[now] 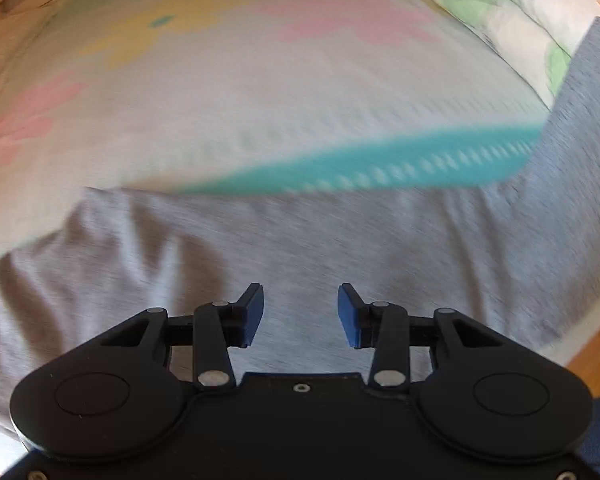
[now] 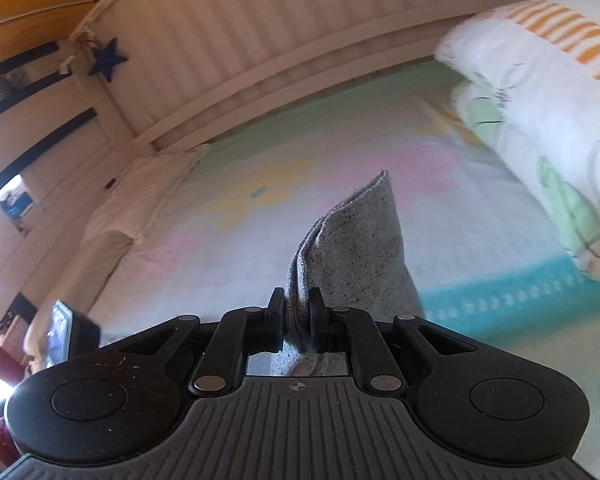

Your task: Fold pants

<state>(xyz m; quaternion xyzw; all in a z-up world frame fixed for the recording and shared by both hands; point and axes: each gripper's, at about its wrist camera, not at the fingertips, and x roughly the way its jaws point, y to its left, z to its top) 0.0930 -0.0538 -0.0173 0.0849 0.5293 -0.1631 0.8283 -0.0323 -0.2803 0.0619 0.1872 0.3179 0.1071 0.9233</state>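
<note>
The right gripper (image 2: 296,316) has its fingers clamped on a raised corner of the grey pants (image 2: 352,248); the left gripper (image 1: 301,316) holds nothing, its fingers apart over the pants (image 1: 340,240), which lie on the flowered blanket (image 1: 220,100).

pants (image 1: 340,232) lie spread on the blanket (image 1: 220,112), directly under the left gripper (image 1: 301,316), which has nothing between its fingers. right gripper (image 2: 297,320) has a folded corner of the pants (image 2: 356,240) between its fingers, standing up over the blanket (image 2: 300,200). folded bedding stack (image 2: 540,132) sits on the blanket's right side. Headboard (image 2: 280,24) runs behind the blanket, star (image 2: 107,59) hanging at its left end.
</note>
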